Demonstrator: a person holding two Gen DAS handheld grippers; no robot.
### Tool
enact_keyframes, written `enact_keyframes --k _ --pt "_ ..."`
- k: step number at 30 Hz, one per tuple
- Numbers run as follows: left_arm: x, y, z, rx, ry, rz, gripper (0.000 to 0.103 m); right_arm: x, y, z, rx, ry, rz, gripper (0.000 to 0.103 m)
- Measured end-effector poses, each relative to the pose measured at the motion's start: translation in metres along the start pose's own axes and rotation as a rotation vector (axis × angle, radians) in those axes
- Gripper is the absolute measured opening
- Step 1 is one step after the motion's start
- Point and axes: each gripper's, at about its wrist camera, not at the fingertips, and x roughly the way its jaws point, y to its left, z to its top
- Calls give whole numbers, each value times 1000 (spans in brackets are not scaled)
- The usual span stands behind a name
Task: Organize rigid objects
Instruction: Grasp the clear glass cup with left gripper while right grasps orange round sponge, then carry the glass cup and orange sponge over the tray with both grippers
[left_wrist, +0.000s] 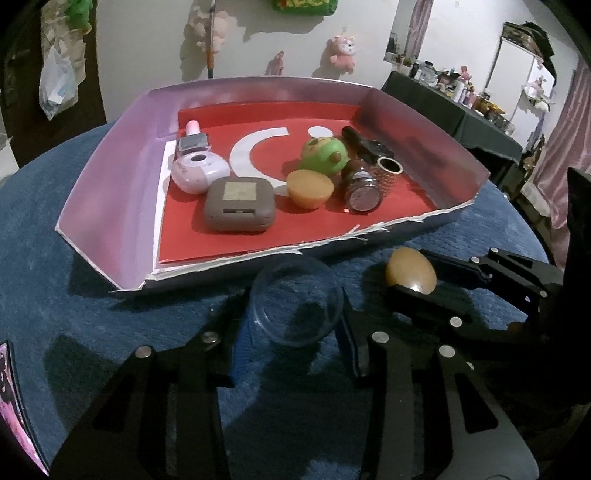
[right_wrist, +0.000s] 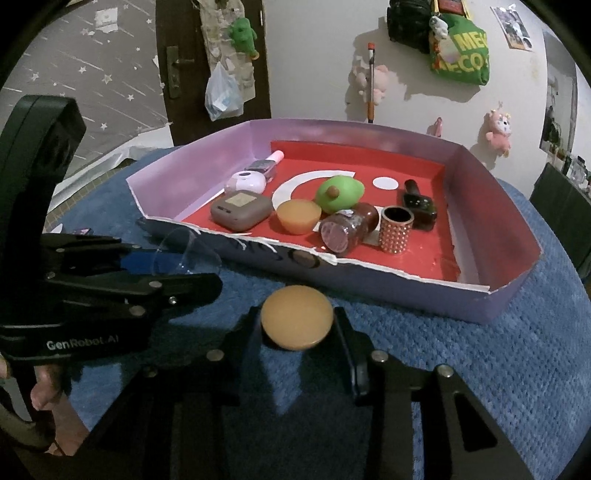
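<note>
On the blue-carpeted counter (left_wrist: 92, 302), just in front of the torn near wall of the lilac cardboard tray (left_wrist: 107, 147), the left gripper (left_wrist: 295, 325) had its jaws closed on a clear plastic cup (left_wrist: 295, 301) lying tilted on its side. Beside it, the right gripper (right_wrist: 297, 328) had its jaws pressed on either side of an orange-brown dome-shaped lid (right_wrist: 297, 317). Inside the tray, on its red liner, lay a grey case (left_wrist: 239, 209), a lilac round device (left_wrist: 199, 172), a green toy (left_wrist: 325, 155), an orange cup-shaped piece (left_wrist: 309, 189), a glitter jar (left_wrist: 361, 186) and a studded ring (right_wrist: 396, 229).
</note>
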Motion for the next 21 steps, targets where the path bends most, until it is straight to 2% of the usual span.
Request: enact_keyframes --k 21 --pt "-43 -9 -8 12 -63 -3 37 -47 10 4 38 -51 83 40"
